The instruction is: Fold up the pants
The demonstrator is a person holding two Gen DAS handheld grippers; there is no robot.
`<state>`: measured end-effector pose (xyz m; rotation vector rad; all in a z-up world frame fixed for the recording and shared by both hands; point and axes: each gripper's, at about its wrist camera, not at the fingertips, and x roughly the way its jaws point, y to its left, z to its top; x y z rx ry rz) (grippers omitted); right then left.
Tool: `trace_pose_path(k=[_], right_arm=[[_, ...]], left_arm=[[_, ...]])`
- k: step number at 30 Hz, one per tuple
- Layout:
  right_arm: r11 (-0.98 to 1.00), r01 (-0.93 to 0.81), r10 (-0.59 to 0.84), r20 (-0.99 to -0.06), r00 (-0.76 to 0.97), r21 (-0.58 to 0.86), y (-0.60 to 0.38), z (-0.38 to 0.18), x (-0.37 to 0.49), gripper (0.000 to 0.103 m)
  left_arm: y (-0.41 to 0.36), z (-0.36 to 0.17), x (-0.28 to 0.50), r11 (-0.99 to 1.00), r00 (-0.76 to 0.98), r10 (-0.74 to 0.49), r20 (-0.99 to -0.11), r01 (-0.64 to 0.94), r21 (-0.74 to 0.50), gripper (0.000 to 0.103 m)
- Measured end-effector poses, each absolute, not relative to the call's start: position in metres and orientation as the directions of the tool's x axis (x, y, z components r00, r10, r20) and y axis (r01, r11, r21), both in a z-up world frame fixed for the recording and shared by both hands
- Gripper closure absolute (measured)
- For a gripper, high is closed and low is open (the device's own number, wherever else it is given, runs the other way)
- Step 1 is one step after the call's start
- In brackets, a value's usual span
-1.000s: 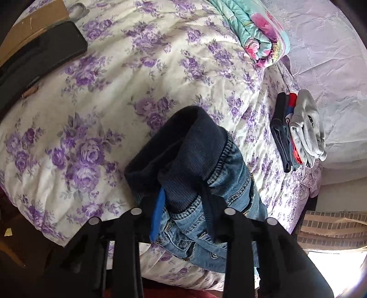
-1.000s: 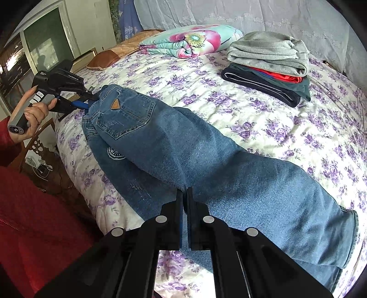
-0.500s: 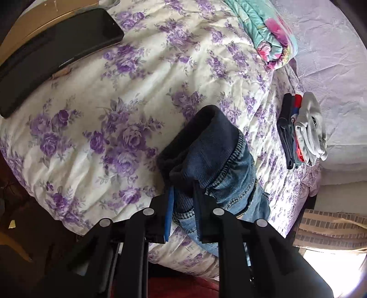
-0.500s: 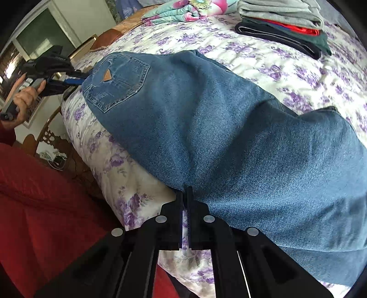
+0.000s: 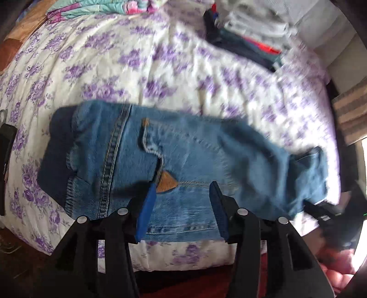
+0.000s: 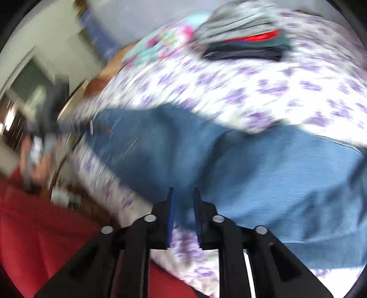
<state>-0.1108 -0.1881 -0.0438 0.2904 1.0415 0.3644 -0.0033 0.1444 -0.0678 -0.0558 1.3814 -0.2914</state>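
**Both grippers let go; jeans lie folded lengthwise near the bed edge**

Since the earlier frames the jeans [image 5: 183, 165] have dropped from both grips onto the bed [image 5: 160, 75], and each pair of jaws has just been opening. The left gripper [image 5: 181, 206] has swung from the waistband to hover over the seat, its blue pads spread with nothing pinched between them. The right gripper [image 6: 183, 213] stands slightly parted at the near edge of the legs; denim lies under the gap, but the blur hides whether any cloth is caught on a pad.

Nearest, the jeans run left to right along the near edge of the bed, waistband at the left, back pocket and its tan patch [image 5: 166, 182] facing up, legs trailing right. Beyond them is bare flowered cover. Farthest back sit a stack of folded clothes [image 5: 250, 39] on the right and a bright pillow [image 5: 103, 9] on the left.

The risks, as a judgement:
- The jeans lie close to the near edge, so a careless drag on the legs could pull them off the bed.
- The two legs may not lie square on each other; the next fold would then lock in a skew.
- A grip through only the top layer at the hems would peel the layers apart.
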Motion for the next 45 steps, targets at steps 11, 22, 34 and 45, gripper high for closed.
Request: trace_pose_path(k=[11,22,34,45], right_arm=[[0.523,0.605,0.064,-0.735,0.675,0.601,-0.392,-0.071,-0.194,0.075],[0.561,0.538,-0.017,-0.641,0.768,0.629,-0.377,-0.047,-0.185,0.095],[0.399,0.777,-0.243,-0.761,0.602,0.487,-0.404,-0.06,-0.27,0.073],[0.855,-0.065,0.465,-0.707,0.533,0.514,-0.174,-0.031,-0.031,0.073]], left_arm=[[0.166,-0.095,0.019,0.923,0.016,-0.383,-0.924,-0.033,-0.384,0.019],[0.115,-0.102,0.016,0.968,-0.016,-0.216,-0.976,0.125,-0.216,0.005],[0.088,-0.047,0.011,0.935,0.12,-0.256,-0.959,0.284,-0.214,0.005],[0.064,-0.11,0.013,0.928,0.047,-0.179,-0.983,0.339,-0.153,0.005]])
